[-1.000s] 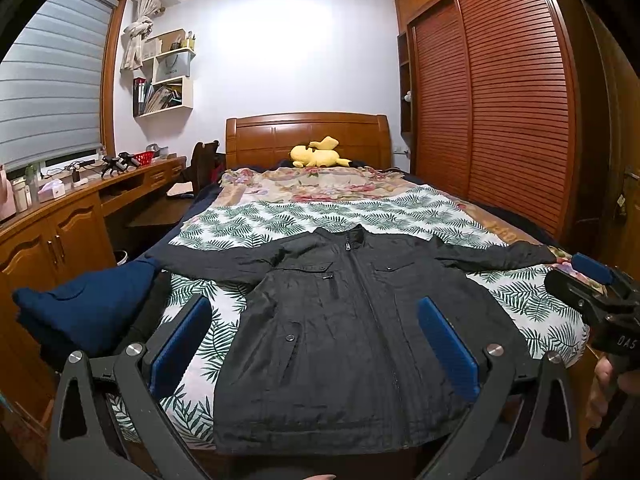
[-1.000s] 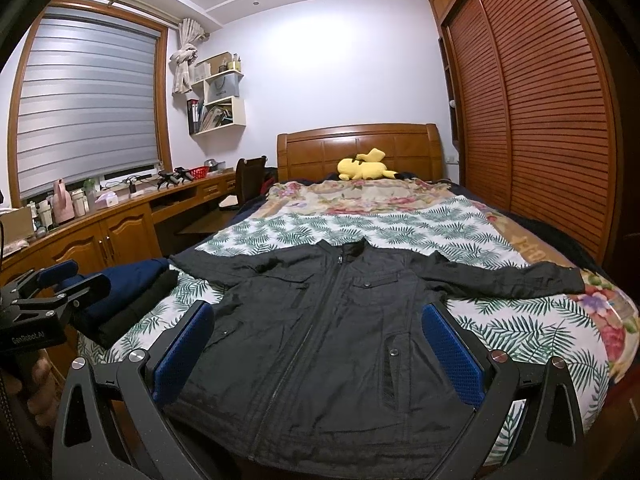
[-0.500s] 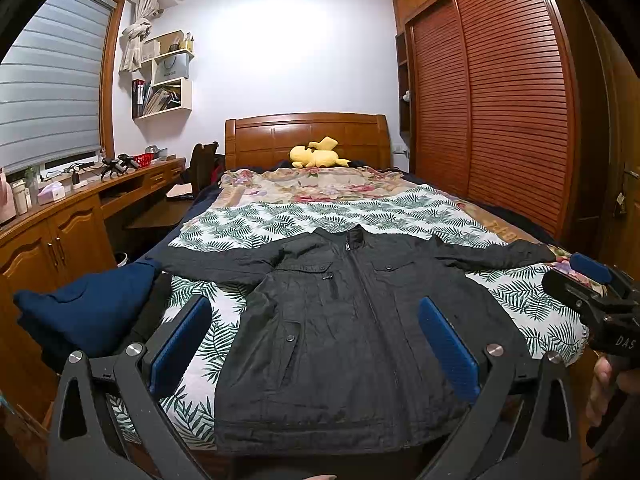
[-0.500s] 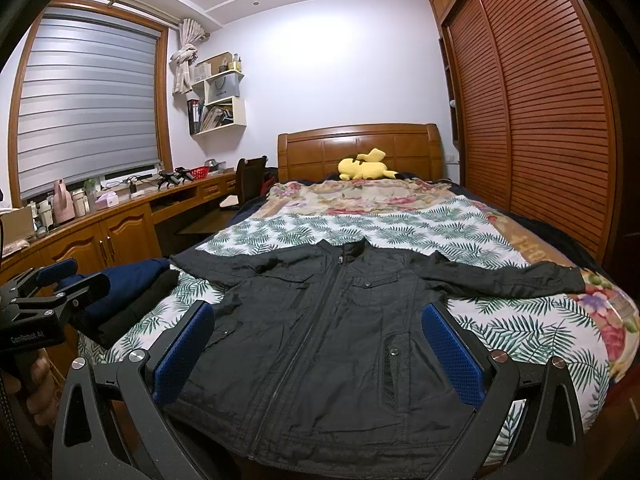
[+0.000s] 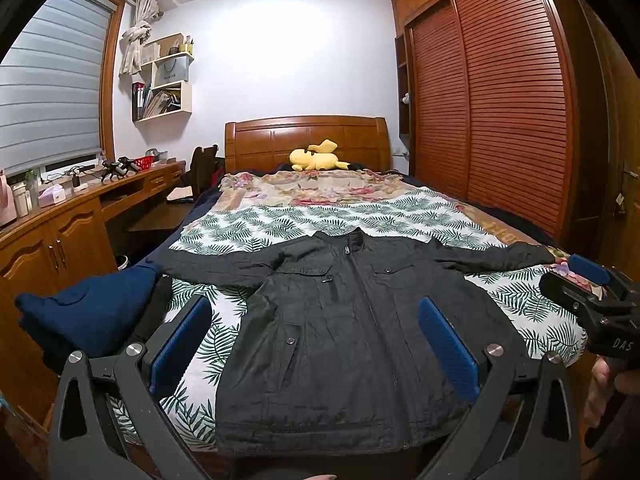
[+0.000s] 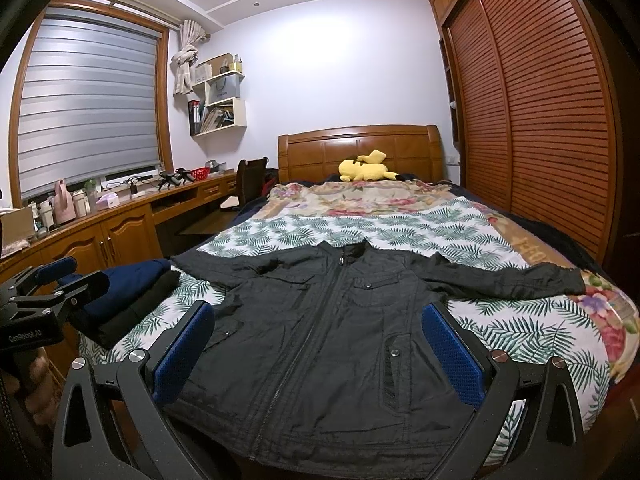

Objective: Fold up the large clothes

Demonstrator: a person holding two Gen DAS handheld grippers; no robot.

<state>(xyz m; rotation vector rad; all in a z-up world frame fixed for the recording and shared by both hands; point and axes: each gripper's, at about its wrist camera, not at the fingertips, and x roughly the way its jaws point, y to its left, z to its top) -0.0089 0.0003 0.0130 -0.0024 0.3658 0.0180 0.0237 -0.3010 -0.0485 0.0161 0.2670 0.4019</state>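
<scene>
black jacket (image 5: 352, 320) spread flat on the bed (image 5: 256, 224), left tool (image 5: 316, 344) and right tool (image 6: 320, 348) both wide, empty

Dark zipped jacket (image 5: 344, 320), spread flat, sleeves outstretched

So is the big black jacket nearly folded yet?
Not yet. Done: the black jacket lies zipped and spread flat on the bed, sleeves out, and folded navy clothes sit beside it. In hand: nothing; the left gripper and right gripper are open above it. Left: every fold.
</scene>
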